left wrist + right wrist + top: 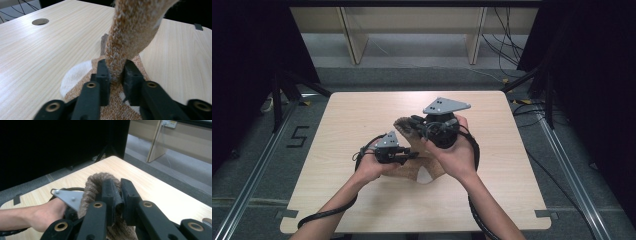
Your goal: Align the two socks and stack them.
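- Sock (130, 32), brown-orange knit with white heel and toe patches, lies partly on the table (362, 115) near its middle; one end is lifted off the wood while the rest stays flat on it
- left gripper (404, 155), just left of the sock's flat part in the high view, has its jaws pressed together on a raised stretch of the knit (115, 70); the fabric climbs up and away from the jaws
- right gripper (414, 121) sits just behind the left one, above the sock's lifted end; its jaws are clamped on the darker ribbed cuff (96, 183), which bunches around them, though how much cloth lies between them is hard to judge
- left hand (47, 216) shows in the right gripper view, just left of the cuff
- floor (257, 165) beside the table is grey
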A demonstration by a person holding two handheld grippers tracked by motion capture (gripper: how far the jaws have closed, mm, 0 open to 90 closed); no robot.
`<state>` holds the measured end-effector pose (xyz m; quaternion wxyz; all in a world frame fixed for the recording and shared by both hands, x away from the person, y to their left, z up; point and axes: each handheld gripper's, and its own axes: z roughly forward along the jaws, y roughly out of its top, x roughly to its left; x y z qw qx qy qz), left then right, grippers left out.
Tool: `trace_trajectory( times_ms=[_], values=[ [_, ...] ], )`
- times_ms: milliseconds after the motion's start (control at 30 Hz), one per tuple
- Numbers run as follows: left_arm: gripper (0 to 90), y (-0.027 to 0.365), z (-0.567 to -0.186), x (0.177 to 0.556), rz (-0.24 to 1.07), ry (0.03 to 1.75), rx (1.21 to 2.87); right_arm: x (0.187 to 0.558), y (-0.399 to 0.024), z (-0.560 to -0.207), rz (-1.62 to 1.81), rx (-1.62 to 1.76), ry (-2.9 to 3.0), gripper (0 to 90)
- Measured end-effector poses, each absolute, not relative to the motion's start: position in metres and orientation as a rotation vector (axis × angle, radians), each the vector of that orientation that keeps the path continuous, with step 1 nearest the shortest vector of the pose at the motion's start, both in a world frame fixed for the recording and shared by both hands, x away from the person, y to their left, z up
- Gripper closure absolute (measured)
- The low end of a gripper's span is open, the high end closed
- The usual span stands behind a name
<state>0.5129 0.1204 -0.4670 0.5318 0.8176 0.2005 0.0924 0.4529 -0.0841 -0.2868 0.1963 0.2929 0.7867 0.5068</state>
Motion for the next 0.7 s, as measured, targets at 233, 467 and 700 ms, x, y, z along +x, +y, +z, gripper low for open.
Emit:
trace_trajectory(
  times_ms=[233,467,700],
  values=[
    [82.0,0.138,-0.449,0.508,0.2,0.516,1.942,0.457,-0.102,-0.282,1.441,0.9,2.139,82.8],
    [82.1,0.161,-0.412,0.503,0.255,0.556,1.973,0.461,-0.119,-0.277,1.421,0.919,2.062,82.7],
    [82.1,0.18,-0.375,0.49,0.332,0.578,2.052,0.459,-0.123,-0.283,1.417,0.944,2.057,82.7]
  ],
)
